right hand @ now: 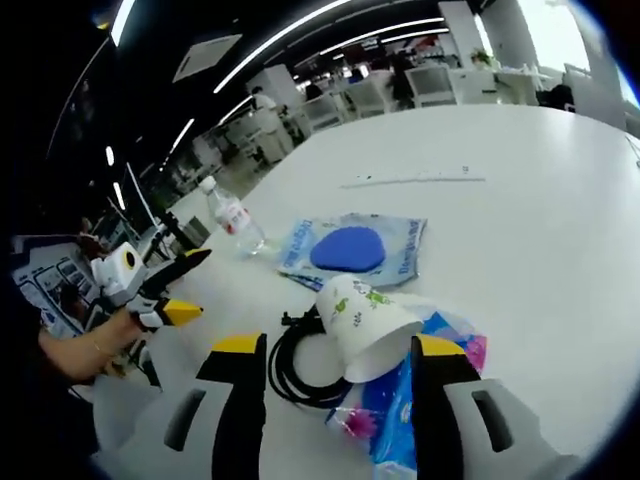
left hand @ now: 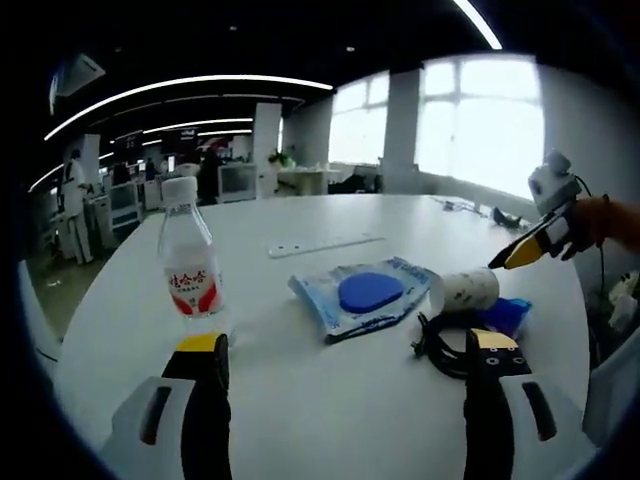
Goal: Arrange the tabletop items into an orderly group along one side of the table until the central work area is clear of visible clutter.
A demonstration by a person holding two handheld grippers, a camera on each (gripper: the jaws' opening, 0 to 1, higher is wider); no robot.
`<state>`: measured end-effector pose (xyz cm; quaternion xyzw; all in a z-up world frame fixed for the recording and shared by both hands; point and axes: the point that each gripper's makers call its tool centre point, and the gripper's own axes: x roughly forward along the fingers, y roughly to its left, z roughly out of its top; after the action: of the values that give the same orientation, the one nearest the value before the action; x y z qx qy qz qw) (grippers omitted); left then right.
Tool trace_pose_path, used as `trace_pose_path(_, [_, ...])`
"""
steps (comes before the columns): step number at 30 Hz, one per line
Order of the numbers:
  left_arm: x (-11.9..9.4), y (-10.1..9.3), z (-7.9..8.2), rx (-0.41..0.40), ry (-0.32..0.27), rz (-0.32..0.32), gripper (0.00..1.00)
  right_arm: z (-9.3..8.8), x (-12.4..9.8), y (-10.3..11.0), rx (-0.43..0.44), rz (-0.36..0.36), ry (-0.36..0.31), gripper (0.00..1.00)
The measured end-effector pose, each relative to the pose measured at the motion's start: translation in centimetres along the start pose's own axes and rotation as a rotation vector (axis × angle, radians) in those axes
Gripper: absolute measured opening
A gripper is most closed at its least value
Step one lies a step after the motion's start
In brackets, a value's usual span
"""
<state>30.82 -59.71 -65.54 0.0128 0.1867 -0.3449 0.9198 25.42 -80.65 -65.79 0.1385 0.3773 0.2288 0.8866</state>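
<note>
- In the left gripper view, my left gripper (left hand: 346,362) hung above the white table (left hand: 330,420) with its jaws spread wide and nothing between them.
- A clear water bottle (left hand: 188,250) with a white cap and red label stood upright just past the left jaw.
- Near the middle lay a flat blue-and-white packet (left hand: 362,294) showing a blue oval.
- Right of it, a paper cup (left hand: 464,290) lay on its side, touching a coil of black cable (left hand: 440,350) and a blue wrapper (left hand: 505,314).
- A thin white strip (left hand: 325,243) lay farther back on the table.
- My right gripper (left hand: 527,246) showed at the right edge, held in a hand (left hand: 590,222); its jaws looked nearly together there.
- In the right gripper view, the right gripper (right hand: 338,345) sat with jaws apart on either side of the tipped cup (right hand: 365,325), not clamping it.
</note>
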Motion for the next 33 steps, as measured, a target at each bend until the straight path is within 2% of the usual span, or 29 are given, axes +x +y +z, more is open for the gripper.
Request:
trace_pose_path(5, [-0.7, -0.1, -0.1, 0.0, -0.001, 0.001, 0.97, -0.4, 0.5, 0.4, 0.003, 0.016, -0.015, 0.4])
trace_pose_path(10, [-1.1, -0.3, -0.3, -0.01, 0.0, 0.005, 0.96, -0.7, 0.7, 0.1, -0.012, -0.006, -0.016, 0.27])
trace_pose_path(17, [-1.3, -0.7, -0.3, -0.015, -0.001, 0.003, 0.95, -0.6, 0.9, -0.5, 0.006, -0.02, -0.049, 0.15])
trace_pose_path(21, [-1.4, -1.0, -0.2, -0.011, -0.002, -0.001, 0.95, -0.5, 0.9, -0.7, -0.009, -0.029, -0.07, 0.04])
trace_pose_path(24, [-1.5, -1.4, -0.3, -0.005, 0.0, -0.011, 0.95, -0.4, 1.1, -0.5, -0.008, -0.018, -0.076, 0.0])
trace_pose_path(28, [-1.5, -1.8, -0.5, -0.01, 0.006, -0.02, 0.93, -0.2, 1.3, 0.1, 0.007, 0.004, -0.085, 0.0])
trace_pose_path(33, [-1.6, -2.4, -0.4, -0.001, 0.002, -0.034, 0.92, 0.2, 1.4, 1.3, -0.032, 0.034, -0.095, 0.0])
